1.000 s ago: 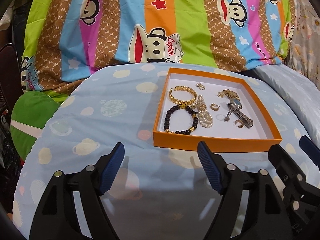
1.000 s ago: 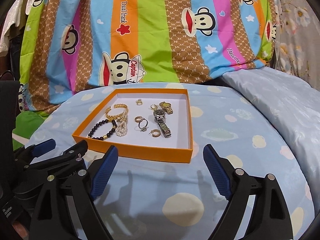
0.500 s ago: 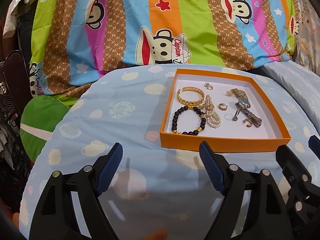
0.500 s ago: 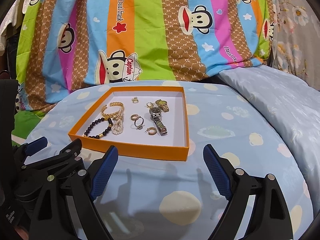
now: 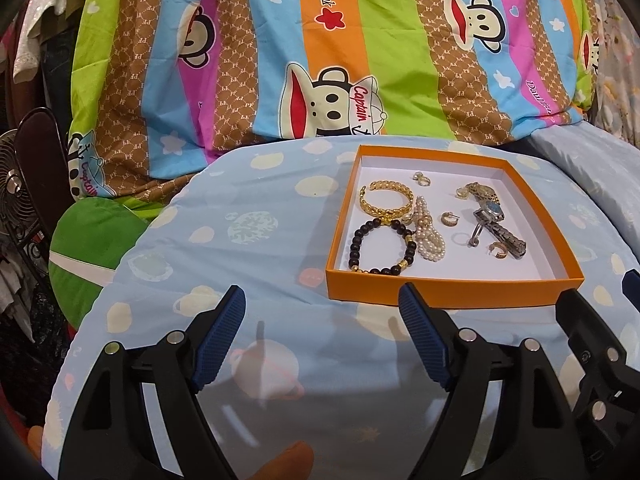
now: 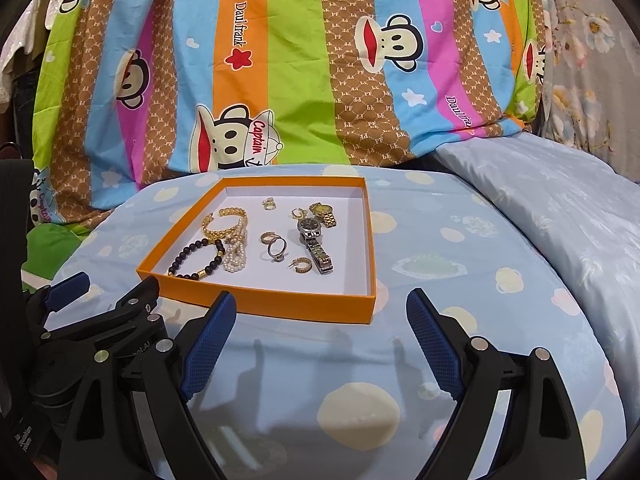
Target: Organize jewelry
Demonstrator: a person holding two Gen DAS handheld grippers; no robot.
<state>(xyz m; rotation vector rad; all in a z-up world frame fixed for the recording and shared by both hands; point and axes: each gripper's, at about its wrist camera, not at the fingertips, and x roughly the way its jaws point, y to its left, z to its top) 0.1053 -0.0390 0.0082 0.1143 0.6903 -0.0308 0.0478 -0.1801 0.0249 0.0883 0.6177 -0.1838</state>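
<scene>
Our left gripper and right gripper hover spread and empty, just short of the orange tray. Inside it, the pearl strand lies tangled against the gold bangle, so we risk dragging both out together.

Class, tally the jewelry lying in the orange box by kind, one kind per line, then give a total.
Bracelets: 3
Watches: 2
Rings and small hoops: 5
Total: 10, all inside the orange box
</scene>
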